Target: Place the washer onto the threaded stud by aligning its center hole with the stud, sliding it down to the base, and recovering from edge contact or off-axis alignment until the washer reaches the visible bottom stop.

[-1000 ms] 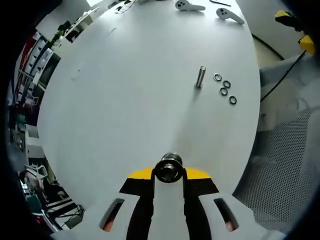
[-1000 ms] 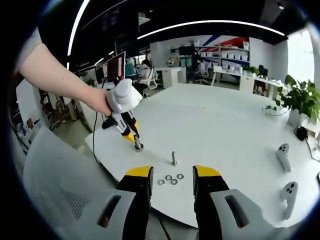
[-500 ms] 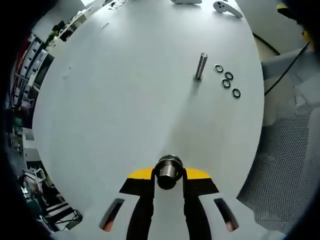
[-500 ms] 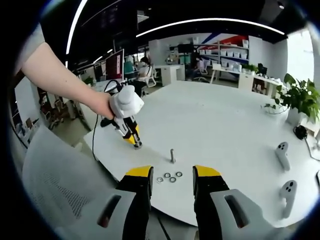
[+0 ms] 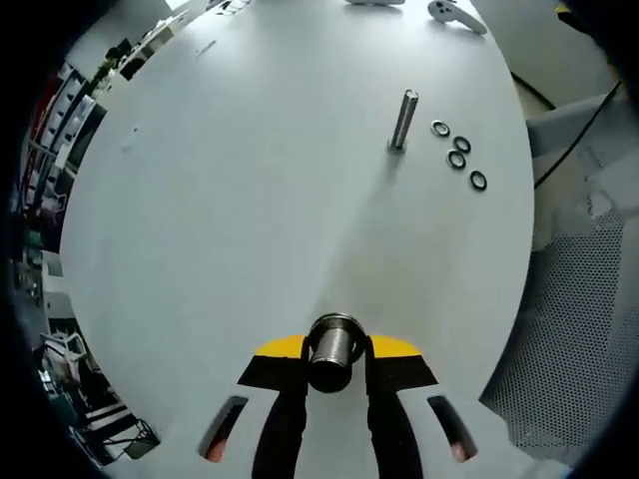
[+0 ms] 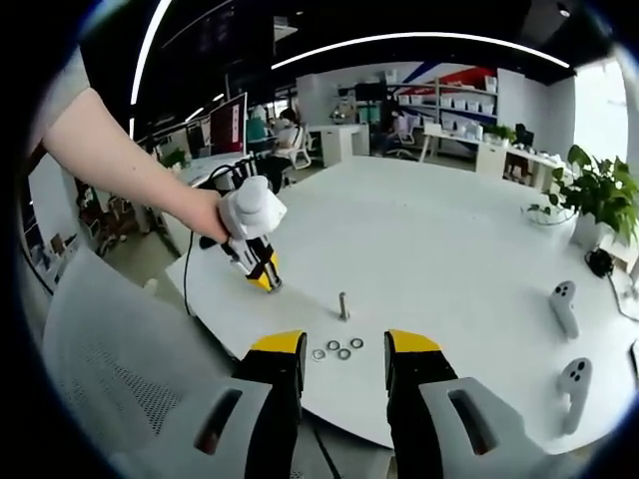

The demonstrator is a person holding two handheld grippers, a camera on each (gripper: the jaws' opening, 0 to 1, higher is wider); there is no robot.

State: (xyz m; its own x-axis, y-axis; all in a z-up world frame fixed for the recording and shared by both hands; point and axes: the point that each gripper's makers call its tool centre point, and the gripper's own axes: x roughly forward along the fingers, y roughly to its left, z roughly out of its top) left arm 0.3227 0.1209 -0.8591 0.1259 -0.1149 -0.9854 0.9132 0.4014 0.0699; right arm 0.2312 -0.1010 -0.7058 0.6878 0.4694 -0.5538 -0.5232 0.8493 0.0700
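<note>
Washers (image 5: pixel 459 156), four in all, lay flat in a short row on the white table (image 5: pixel 250 190), just beside the threaded stud (image 5: pixel 403 121) and apart from it. None of them sat on the stud. The stud stood upright on the table surface.

In the left gripper view, the left gripper (image 5: pixel 334 351) was closed on a short metal cylinder (image 5: pixel 333 345), which was clamped between the yellow-and-black jaw tips and projected forward over the table. The stud and the washers lay well ahead of this gripper, toward the far right of that view, well apart from the jaws.

In the right gripper view, the right gripper (image 6: pixel 342 349) held nothing. Its jaws stood apart with a clear gap between the yellow tips. The washers (image 6: pixel 337 349) appeared within that gap, on the table near its near edge, below and beyond the jaw tips. Contact between the jaws and the washers could not be confirmed. The stud (image 6: pixel 343 305) stood just beyond the washers.

The left gripper (image 6: pixel 262 272) also appeared in the right gripper view, held by a person's hand (image 6: pixel 205 214) with a bare forearm, at the left of the stud and apart from it. A mesh chair back (image 6: pixel 120 369) stood at the near left. Two white handheld controllers (image 6: pixel 564 309) lay on the table at the far right.
</note>
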